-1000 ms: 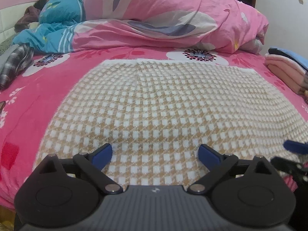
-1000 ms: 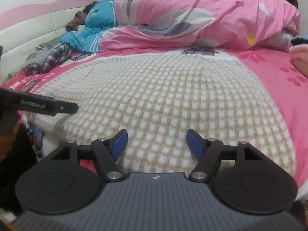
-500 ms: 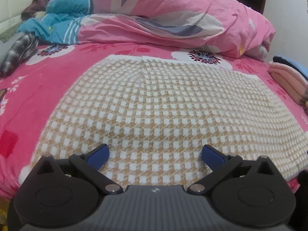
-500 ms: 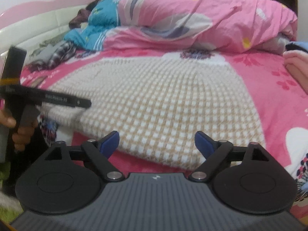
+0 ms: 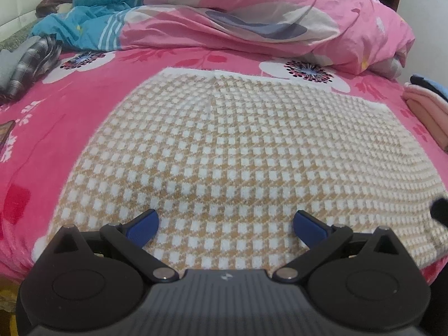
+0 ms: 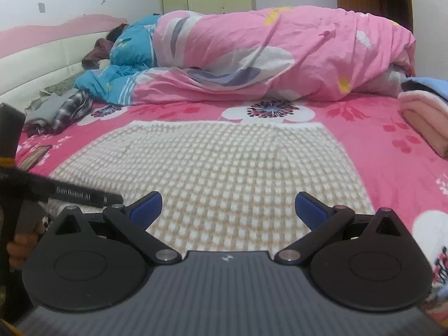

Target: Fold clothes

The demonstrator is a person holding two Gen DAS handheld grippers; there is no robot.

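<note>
Left wrist view: we see one checked cloth [image 5: 224, 151] flat on bed [image 5: 50, 140]; our two grippers, left gripper [image 5: 225, 225] and right gripper [image 6: 228, 208], released, right jaws just opened, nothing gripped.

garment [image 5: 224, 151] flat on bed [image 5: 56, 128] | quilt [image 5: 252, 19] behind | folded stack [image 6: 422, 117] right

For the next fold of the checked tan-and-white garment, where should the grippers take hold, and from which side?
Probably the checked garment at its near hem, one gripper toward each near corner, coming in low from the bed's front edge. It lies flat with that hem at the mattress edge, just under the open left gripper and right gripper, whose jaws have just been opening with nothing between them.
</note>
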